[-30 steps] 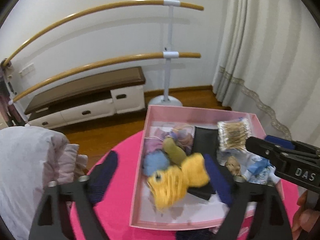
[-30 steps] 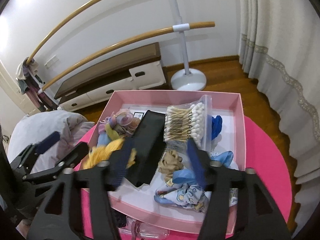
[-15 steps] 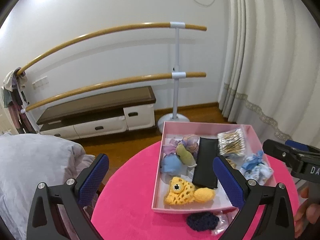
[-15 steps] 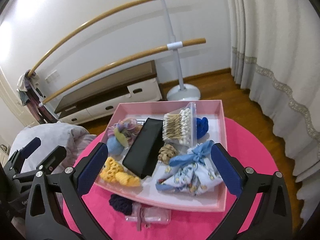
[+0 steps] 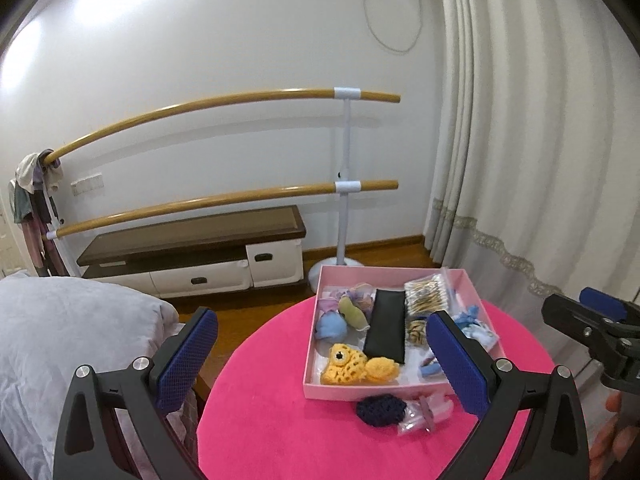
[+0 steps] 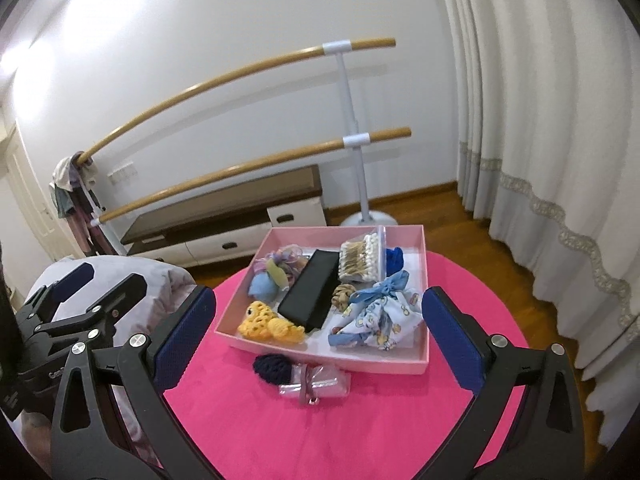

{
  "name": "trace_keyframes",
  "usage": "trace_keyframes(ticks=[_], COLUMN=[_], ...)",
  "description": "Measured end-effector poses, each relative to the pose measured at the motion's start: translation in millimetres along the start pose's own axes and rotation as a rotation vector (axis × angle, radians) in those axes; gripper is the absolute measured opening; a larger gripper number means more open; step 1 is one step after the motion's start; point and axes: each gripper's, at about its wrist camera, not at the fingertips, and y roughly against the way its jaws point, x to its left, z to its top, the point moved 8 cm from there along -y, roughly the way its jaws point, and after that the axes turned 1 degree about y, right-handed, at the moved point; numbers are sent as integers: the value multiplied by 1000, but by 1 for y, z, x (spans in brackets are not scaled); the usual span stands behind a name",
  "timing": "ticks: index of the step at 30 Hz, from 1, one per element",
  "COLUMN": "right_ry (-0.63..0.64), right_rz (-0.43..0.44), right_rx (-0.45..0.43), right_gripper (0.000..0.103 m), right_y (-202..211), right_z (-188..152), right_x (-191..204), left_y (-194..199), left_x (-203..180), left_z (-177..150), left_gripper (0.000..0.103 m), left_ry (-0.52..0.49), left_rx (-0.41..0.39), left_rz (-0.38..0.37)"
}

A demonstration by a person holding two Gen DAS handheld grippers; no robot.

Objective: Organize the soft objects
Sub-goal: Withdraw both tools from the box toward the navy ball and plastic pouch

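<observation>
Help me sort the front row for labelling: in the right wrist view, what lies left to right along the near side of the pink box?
Yellow crochet toy → black case → blue patterned cloth pouch, all inside the pink box.

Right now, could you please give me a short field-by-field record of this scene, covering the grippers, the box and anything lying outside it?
left gripper: open, empty, held above the table
right gripper: open, empty
pink box: on the round pink table, open-topped
in box: yellow crochet toy, black case, cotton swab bag, blue patterned pouch, light blue soft ball, tan scrunchie
outside box: dark navy crochet piece, clear plastic packet, both on the table by the box's near wall
</observation>
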Motion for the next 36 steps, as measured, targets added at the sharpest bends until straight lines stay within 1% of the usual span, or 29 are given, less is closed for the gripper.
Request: trace_keyframes(ticks=[9,14,18,23,28,33,36], right_ry=[36,42,27,14,8,17,26], right_rz=[-29,-36,-42,-55,-50,-41,-40], right_rx=[-92,-112,-120,-122,-104,-84,-67], right_gripper=[103,103,103,103,103,103,103], right_y=[63,84,97,105,104,95,86], right_z=[-14,-28,-44,-63,-78,-85,-88], right_x=[15,20,17,14,14,19,23], left_y=[68,96,116,132,144,146,141], left_x=[10,17,25,32,35,35,37], left_z=[-23,-42,-60,-79,-87,-91,-92], left_gripper=[103,103,103,103,103,103,103], left_ry=[26,38,56,69,81,70,69], left_rx=[-42,-49,-38,-16,5,21,35], left_rz=[-19,-18,-12,-3,3,13,17])
